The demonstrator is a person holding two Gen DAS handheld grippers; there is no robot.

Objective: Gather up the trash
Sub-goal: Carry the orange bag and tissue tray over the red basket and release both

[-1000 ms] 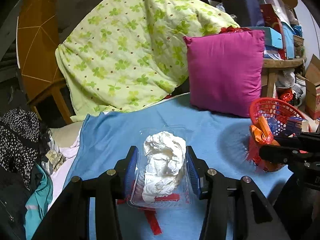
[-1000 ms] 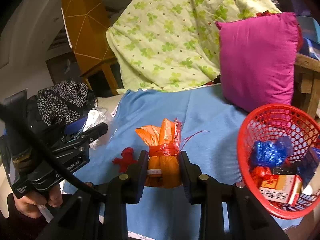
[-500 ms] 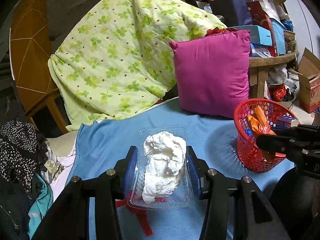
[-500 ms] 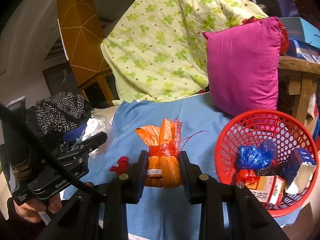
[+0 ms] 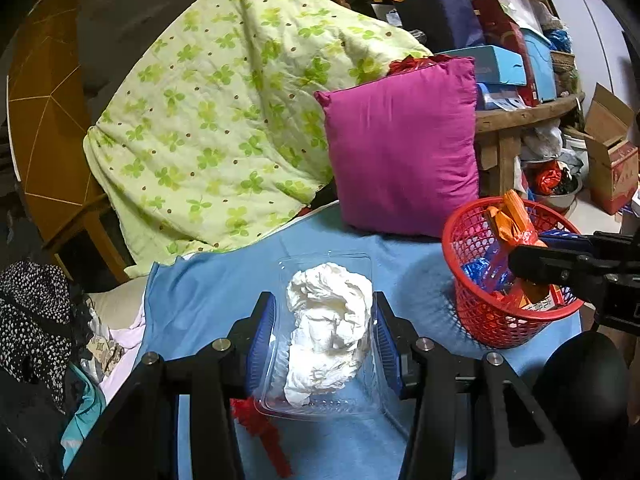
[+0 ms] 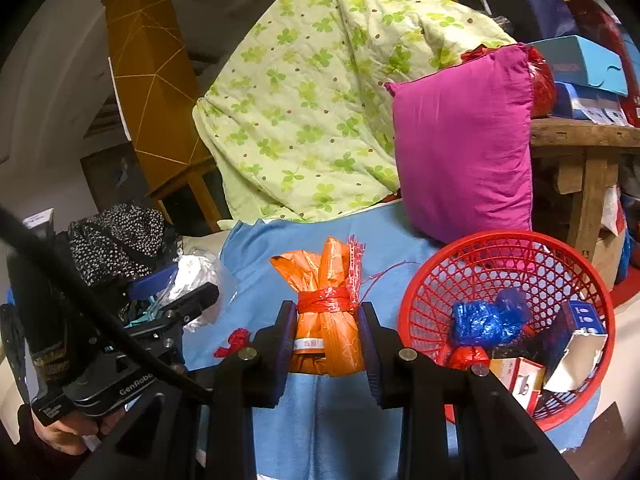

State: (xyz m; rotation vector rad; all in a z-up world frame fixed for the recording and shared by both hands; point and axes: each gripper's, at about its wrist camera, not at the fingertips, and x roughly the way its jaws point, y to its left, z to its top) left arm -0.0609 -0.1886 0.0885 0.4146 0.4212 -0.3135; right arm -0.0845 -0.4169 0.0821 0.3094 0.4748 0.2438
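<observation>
Orange bag [image 6: 326, 312] clamped in my right gripper [image 6: 325, 336], clear tray [image 5: 324, 344] pinched in my left gripper [image 5: 324, 344]: squeezing harder could buckle its thin plastic beside the red basket [image 6: 508, 248].

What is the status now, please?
Left gripper shut on clear tray with tissue. Right gripper shut on orange bag, beside red basket. Nothing blocking.

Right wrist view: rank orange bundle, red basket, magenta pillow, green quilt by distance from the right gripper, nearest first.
1. Orange bundle: between the right gripper fingers.
2. Red basket: just right, on the blue cloth.
3. Magenta pillow: behind the basket, upright.
4. Green quilt: rear left, draped; its lower edge is near the pillow's depth.
</observation>
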